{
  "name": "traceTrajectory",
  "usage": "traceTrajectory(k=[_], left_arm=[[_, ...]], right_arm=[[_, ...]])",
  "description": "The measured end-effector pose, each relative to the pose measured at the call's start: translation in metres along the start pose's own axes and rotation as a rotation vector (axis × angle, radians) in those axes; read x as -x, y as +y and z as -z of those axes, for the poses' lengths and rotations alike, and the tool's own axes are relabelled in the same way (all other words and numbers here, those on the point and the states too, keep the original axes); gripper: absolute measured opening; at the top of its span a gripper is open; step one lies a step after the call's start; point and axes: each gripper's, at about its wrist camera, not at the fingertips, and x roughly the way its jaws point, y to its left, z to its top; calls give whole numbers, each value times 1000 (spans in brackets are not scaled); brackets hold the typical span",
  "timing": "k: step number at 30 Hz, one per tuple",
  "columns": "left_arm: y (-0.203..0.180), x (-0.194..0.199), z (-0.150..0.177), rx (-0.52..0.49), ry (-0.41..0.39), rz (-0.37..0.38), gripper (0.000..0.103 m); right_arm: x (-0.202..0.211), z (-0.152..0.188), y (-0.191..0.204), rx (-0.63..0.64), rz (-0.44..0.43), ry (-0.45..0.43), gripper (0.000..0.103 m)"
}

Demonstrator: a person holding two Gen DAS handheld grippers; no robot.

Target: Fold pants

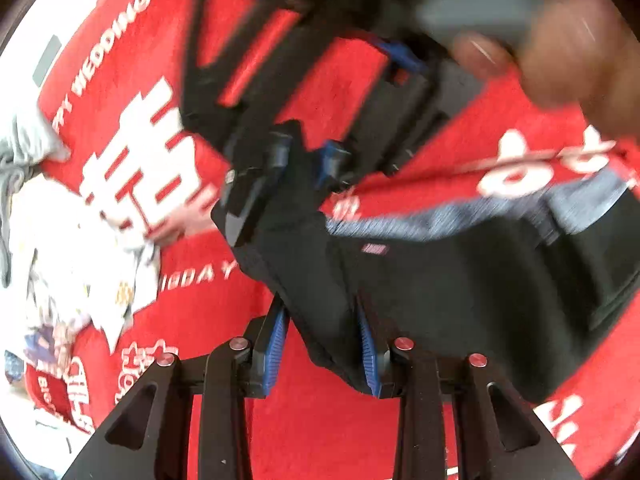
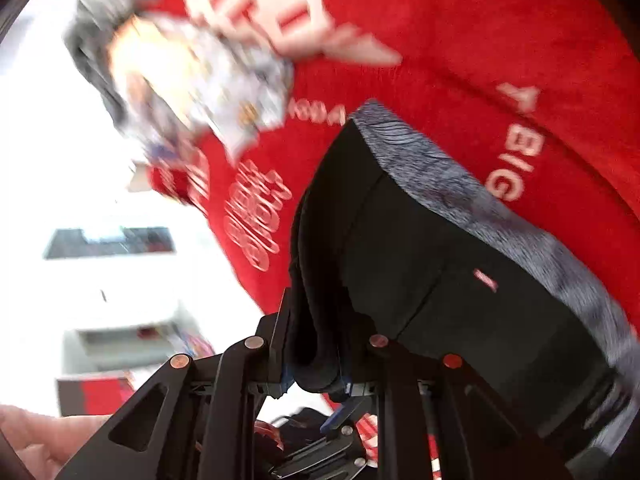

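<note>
**A:** Left wrist view — the left gripper [image 1: 324, 344] has its two blue-padded fingers [image 1: 276, 344] standing apart, with a fold of the black pants [image 1: 440, 300] hanging down between them. Are the pads actually pinching? I can't tell; there is a visible gap on the left side.

**B:** Look above it in the same view. The right gripper [image 1: 304, 160] is there, blurred, its blue pads close together with black cloth between them.

**A:** Its own camera backs that up: the right gripper [image 2: 316, 344] has a thick roll of the pants [image 2: 460, 280] clamped between narrow jaws, the cloth bulging out below the fingers.

**B:** And where do the pants sit overall?

**A:** Over the red blanket [image 1: 320, 432] with white lettering — the grey waistband [image 2: 460, 184] runs along the far edge of the black fabric, a small red tag [image 2: 486, 280] just inside it. The part near the grippers is lifted; how much of the rest lies flat is hard to judge through the blur.

**B:** Anything else around?

**A:** A white printed garment [image 1: 80, 272] to the left on the blanket, well apart from the pants, with a grey garment [image 1: 24, 148] beside it. A blurred hand [image 1: 576, 52] shows at upper right.
</note>
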Motion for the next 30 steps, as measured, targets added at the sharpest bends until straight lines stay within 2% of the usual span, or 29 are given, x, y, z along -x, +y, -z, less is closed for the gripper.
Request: traceTrajectory(k=[4, 7, 12, 15, 19, 21, 25, 28, 29, 30], left_arm=[[-33, 36, -32, -50, -80, 63, 35], [-63, 57, -54, -93, -123, 128, 35], [-142, 80, -73, -216, -207, 208, 35], [-195, 82, -78, -274, -198, 287, 35], [-266, 79, -64, -370, -184, 358, 35], [-298, 71, -53, -417, -145, 370, 35], [-341, 46, -30, -495, -54, 364, 35], [-348, 45, -25, -519, -51, 346, 35], [-348, 46, -24, -529, -54, 339, 43], [-348, 48, -25, -531, -42, 354, 58]], right_arm=[[84, 45, -18, -35, -79, -183, 20], [136, 84, -37, -66, -97, -298, 21], [209, 157, -89, -151, -112, -467, 21], [248, 207, -131, -244, -113, -538, 21], [256, 271, -198, -410, -108, -585, 21], [250, 295, -231, -491, -119, -584, 21], [223, 322, -284, -595, -94, -553, 21], [208, 329, -309, -631, -101, -551, 21], [206, 329, -314, -638, -110, -560, 20], [206, 329, -315, -640, -108, -565, 19]])
